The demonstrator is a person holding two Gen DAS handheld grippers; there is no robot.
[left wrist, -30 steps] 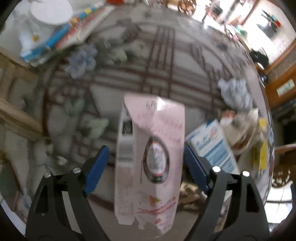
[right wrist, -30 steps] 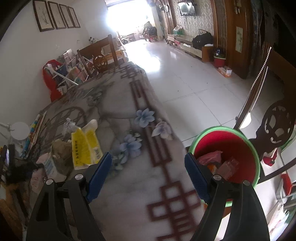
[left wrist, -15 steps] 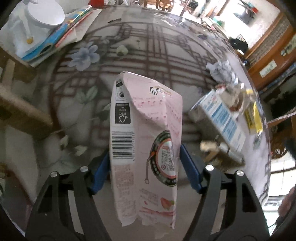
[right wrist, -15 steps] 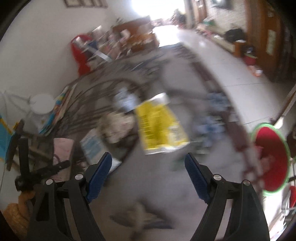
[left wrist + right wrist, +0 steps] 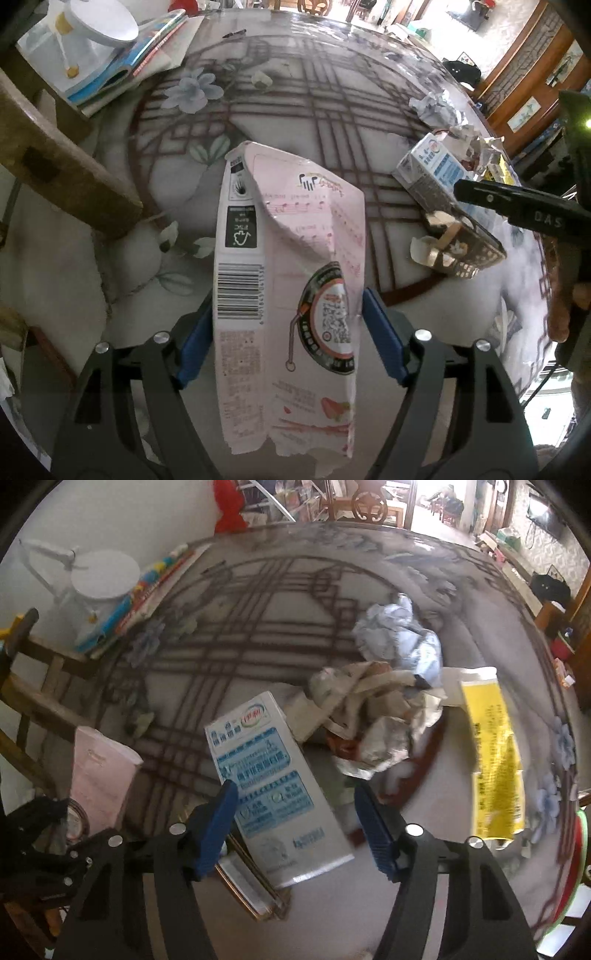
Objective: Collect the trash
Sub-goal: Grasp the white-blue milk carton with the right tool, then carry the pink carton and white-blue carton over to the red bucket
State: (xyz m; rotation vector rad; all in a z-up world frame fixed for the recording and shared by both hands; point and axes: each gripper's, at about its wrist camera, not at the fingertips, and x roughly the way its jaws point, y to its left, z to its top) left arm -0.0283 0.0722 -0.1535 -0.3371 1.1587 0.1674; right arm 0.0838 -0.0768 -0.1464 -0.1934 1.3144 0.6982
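My left gripper point(image 5: 288, 308) is shut on a crumpled pink drink carton point(image 5: 288, 229), with both blue pads against its sides; the jaws are easing open a little. The carton hangs above the patterned tablecloth point(image 5: 314, 96). In the right wrist view it shows at the lower left point(image 5: 99, 771). My right gripper point(image 5: 295, 794) hovers over a blue-and-white milk carton point(image 5: 266, 768) lying flat on the table. Its jaws are closing with the carton between them, and a gap remains at the right pad. One right finger point(image 5: 517, 208) reaches in above that carton point(image 5: 432, 170).
A brown box point(image 5: 251, 882) lies under the milk carton. Crumpled blue-white paper point(image 5: 399, 642), a heap of wrappers point(image 5: 369, 716) and a yellow packet point(image 5: 495, 760) lie beyond. Books and a white lamp base point(image 5: 103, 22) sit far left by a wooden chair point(image 5: 55, 147). A green-rimmed red bin point(image 5: 580, 849) stands off the table's right edge.
My right gripper swung from over the bin and table edge across to the trash pile, came down over the milk carton and narrowed its jaws. My left gripper shifted sideways with the pink carton.
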